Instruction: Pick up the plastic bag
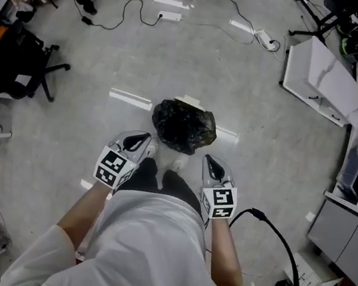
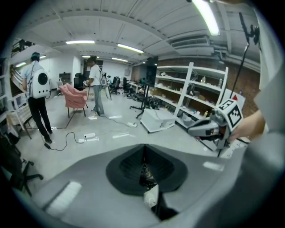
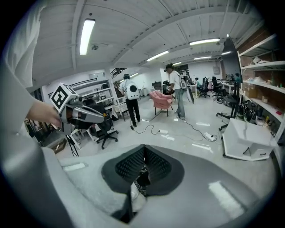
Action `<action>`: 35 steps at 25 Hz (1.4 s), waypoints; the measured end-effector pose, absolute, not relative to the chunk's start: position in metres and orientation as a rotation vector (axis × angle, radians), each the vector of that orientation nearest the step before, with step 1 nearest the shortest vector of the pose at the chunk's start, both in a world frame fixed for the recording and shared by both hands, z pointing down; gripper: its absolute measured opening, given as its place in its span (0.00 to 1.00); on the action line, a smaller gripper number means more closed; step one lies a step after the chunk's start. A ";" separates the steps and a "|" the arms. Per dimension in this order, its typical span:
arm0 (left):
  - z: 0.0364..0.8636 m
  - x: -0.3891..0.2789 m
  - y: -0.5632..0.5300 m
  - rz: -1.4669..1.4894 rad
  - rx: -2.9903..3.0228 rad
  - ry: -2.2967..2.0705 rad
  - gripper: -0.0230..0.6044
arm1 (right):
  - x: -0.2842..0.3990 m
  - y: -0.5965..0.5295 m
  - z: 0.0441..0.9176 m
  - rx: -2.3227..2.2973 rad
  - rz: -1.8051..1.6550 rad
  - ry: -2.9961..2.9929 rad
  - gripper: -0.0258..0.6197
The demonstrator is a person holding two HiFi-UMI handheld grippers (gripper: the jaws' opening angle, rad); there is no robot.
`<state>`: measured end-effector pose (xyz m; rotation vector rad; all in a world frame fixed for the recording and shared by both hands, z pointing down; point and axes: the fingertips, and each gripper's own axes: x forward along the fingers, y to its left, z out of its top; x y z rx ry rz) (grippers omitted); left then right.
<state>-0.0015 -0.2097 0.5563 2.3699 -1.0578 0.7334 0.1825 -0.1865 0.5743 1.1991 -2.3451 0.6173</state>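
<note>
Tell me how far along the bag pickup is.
Done: nothing yet; the black plastic bag sits on the floor, not gripped. In hand: the left tongs and right tongs hang shut and empty close to it, one at each side. Left: open the tongs, grip the bag, lift it.

Plastic bag (image 1: 183, 126) black, crinkled, glossy; floor (image 1: 138, 58) smooth, grey, reflective; tongs' pads (image 3: 129, 165) ribbed, matt.

Head view stares steeply down at the floor (image 1: 113, 48), bag (image 1: 183, 126) near, at 12 o'clock. Each gripper view looks past its jaws across the room; both share the pink chair (image 2: 73, 95).
</note>
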 end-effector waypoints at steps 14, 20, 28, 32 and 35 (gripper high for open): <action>0.695 -0.016 -0.255 0.854 2.286 -0.997 0.04 | 0.176 -0.217 0.700 1.199 0.735 -2.179 0.04; 0.765 -0.023 -0.269 0.904 2.219 -0.949 0.04 | 0.179 -0.228 0.762 1.209 0.797 -2.111 0.04; 0.871 -0.036 -0.288 0.980 2.119 -0.918 0.04 | 0.179 -0.239 0.856 1.217 0.899 -2.026 0.04; 0.924 -0.035 -0.291 1.007 2.074 -0.881 0.06 | 0.182 -0.244 0.905 1.206 0.928 -1.987 0.08; 0.961 -0.037 -0.291 1.030 2.012 -0.854 0.13 | 0.188 -0.245 0.945 1.221 0.950 -1.931 0.12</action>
